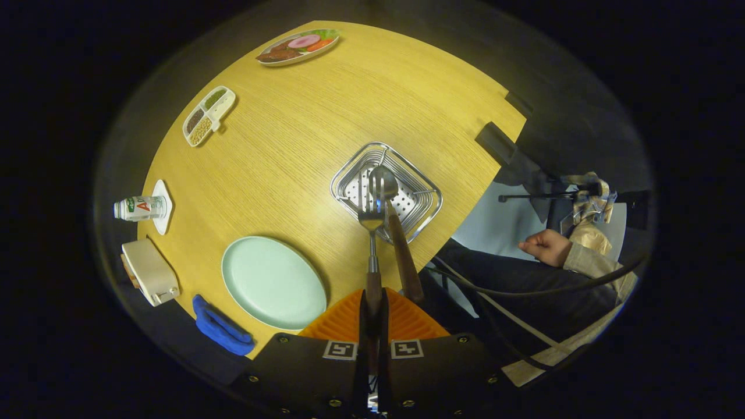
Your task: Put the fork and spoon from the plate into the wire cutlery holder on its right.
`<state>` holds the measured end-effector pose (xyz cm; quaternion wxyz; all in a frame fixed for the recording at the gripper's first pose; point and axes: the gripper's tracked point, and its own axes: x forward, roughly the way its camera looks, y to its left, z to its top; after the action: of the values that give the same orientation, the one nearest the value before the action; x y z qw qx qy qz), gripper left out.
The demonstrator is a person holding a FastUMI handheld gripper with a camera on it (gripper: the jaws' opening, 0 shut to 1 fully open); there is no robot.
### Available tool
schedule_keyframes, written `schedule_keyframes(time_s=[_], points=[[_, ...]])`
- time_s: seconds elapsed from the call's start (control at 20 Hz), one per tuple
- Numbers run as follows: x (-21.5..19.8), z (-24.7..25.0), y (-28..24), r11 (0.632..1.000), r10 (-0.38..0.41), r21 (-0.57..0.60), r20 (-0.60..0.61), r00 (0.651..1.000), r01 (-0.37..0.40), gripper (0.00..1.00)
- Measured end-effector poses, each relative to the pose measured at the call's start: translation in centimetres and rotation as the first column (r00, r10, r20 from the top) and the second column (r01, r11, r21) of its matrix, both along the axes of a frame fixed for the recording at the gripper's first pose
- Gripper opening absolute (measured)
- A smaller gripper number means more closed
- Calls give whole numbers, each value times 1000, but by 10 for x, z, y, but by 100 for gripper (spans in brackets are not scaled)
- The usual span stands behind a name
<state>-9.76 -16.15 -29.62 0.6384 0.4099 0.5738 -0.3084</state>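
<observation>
Gripping fork (371, 233) handle between jaws

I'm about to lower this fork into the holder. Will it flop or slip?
Probably stiff: the fork sticks straight out from the gripper, shut on its wooden handle. It might pivot, held only at that end. The wire cutlery holder looks light and could shift.

— Wood-grain table (302, 145), matt, finely streaked. Holder (386, 192)?
— Shiny metal wire, perforated metal floor. Polished metal fork (371, 216) and spoon (383, 181), dark wooden handles.
— Plate (272, 281)?
— Smooth, glossy, ceramic-looking. Fork handle clamped between ridged, rubbery gripper (373, 302) pads.
</observation>
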Motion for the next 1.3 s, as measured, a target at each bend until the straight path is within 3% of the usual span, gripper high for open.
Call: schedule_keyframes(time_s=[0.35,0.5,0.9,1.15,1.3], points=[[10,3,-21,996,48,-73,-2,999,-48,14],[16,8,-24,993,49,-106,48,998,-44,28],[23,30,-28,962,119,-258,106,987,-88,29],[38,54,-27,915,194,-389,201,960,-103,28],[56,80,-30,848,278,-523,302,912,-86,28]])
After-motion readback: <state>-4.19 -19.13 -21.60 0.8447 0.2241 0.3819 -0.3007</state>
